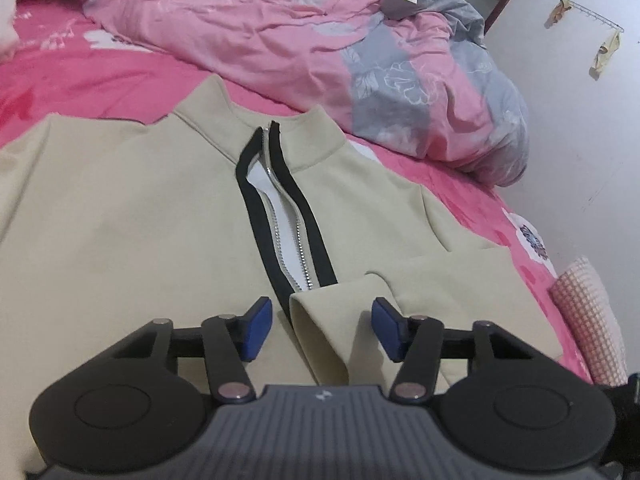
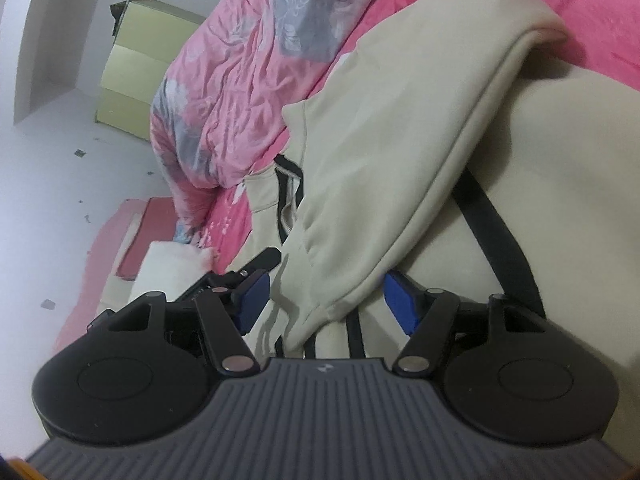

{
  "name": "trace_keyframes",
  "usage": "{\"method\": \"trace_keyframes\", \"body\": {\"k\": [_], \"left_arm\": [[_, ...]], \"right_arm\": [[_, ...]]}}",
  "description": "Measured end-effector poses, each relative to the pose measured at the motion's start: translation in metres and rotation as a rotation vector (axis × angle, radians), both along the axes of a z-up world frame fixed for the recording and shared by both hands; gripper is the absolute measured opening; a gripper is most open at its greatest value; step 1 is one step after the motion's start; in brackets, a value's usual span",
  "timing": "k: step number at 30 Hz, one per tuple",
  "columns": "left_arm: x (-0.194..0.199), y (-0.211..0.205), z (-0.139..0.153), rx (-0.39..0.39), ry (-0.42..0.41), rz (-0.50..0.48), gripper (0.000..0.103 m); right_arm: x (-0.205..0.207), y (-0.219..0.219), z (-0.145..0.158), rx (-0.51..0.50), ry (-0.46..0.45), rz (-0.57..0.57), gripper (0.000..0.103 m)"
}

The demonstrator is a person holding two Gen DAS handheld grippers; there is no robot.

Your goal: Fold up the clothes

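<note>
A beige zip-up jacket (image 1: 132, 216) lies front-up on the pink bed sheet (image 1: 80, 76), collar at the far end. Black trim runs along its half-open silver zipper (image 1: 286, 216). One sleeve is folded across the chest, and its cuff (image 1: 332, 320) lies between the blue pads of my left gripper (image 1: 322, 330), which is open and not clamped on it. In the right wrist view the sleeve (image 2: 400, 168) drapes diagonally over the jacket body (image 2: 560, 184). Its cuff end (image 2: 320, 312) sits between the spread fingers of my right gripper (image 2: 326, 302), which is also open.
A crumpled pink and grey quilt (image 1: 312, 52) is heaped along the far side of the bed, against the white wall (image 1: 580, 128). A pink checked cushion (image 1: 588, 316) sits at the bed's right edge. A pale green cabinet (image 2: 136, 68) stands on the floor beyond the bed.
</note>
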State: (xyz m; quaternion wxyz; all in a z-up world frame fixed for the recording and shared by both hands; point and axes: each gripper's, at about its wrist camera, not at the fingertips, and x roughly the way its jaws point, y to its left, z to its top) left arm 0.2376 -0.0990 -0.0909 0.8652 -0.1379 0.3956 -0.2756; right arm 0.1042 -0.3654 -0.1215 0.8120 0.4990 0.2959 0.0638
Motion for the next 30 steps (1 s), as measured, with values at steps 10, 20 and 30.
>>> {"method": "trace_keyframes", "body": {"k": [10, 20, 30], "left_arm": [[-0.002, -0.005, -0.006, 0.031, -0.047, 0.031, 0.014], [-0.005, 0.003, 0.020, 0.004, -0.132, 0.075, 0.005], [0.030, 0.064, 0.051, 0.033, -0.174, 0.154, 0.005]], "right_arm": [[0.013, -0.005, -0.013, 0.006, 0.010, -0.056, 0.026], [0.011, -0.007, -0.006, 0.017, -0.084, -0.036, 0.004], [0.059, 0.040, 0.030, -0.038, -0.148, 0.135, 0.004]]}}
